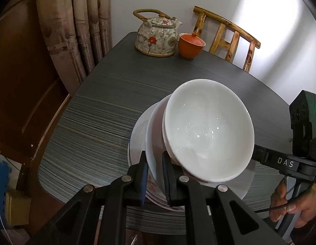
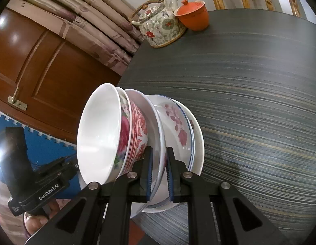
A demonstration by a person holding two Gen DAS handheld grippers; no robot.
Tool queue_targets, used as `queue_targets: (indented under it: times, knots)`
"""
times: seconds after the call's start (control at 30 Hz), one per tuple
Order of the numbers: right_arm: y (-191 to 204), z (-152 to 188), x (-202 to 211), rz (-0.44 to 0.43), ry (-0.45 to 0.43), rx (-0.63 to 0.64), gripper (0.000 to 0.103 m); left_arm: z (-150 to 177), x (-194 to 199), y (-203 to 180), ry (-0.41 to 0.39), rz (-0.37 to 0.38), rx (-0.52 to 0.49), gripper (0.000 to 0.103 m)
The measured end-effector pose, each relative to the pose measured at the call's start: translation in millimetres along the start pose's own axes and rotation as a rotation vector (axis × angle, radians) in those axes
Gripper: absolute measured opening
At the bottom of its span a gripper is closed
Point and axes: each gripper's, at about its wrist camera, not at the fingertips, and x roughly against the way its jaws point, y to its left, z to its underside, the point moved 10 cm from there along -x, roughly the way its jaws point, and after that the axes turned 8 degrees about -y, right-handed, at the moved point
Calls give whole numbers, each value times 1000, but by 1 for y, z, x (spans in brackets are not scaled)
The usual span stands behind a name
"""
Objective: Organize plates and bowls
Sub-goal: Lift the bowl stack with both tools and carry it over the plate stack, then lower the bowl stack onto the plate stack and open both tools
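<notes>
A stack of plates with nested bowls on top is held between my two grippers above the dark table [image 1: 109,106]. The top white bowl [image 1: 207,128] is empty; it also shows in the right wrist view [image 2: 100,130], with a pink-flowered bowl [image 2: 124,138] and a red-patterned bowl [image 2: 138,130] under it. My left gripper [image 1: 155,175] is shut on the rim of a white plate [image 1: 152,143]. My right gripper [image 2: 159,173] is shut on the rim of a white plate [image 2: 158,134]; a plate with pink flowers [image 2: 178,126] lies beyond it. The stack is tilted.
A floral teapot [image 1: 156,36] and an orange lidded cup [image 1: 190,45] stand at the table's far corner. A wooden chair [image 1: 229,38] stands behind the table. Curtains [image 1: 76,20] and a wooden door [image 2: 35,65] are to the left.
</notes>
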Motion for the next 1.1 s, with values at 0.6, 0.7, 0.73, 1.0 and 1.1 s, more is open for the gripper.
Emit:
queue_targets:
  times: [0.6,0.7,0.73,1.0,1.1]
  knots:
    - [-4,6,-14,-2,33,-30,13,8,-9,4,14,-5,-1,12]
    - [-4,5,-15,-3,30,-28,13,8,-10,5,15,-8,-7,12]
    - [-3,5,-14,-4,30,-24,13,8,-10,5,15,-10,-9,12]
    - [-4,6,-13,-19,17,-21,13,9,-8,8,-1,-33,-31,15]
    - [-2,6,-12,-7,4,7,14,8,-2,7,-28,-55,-55,19]
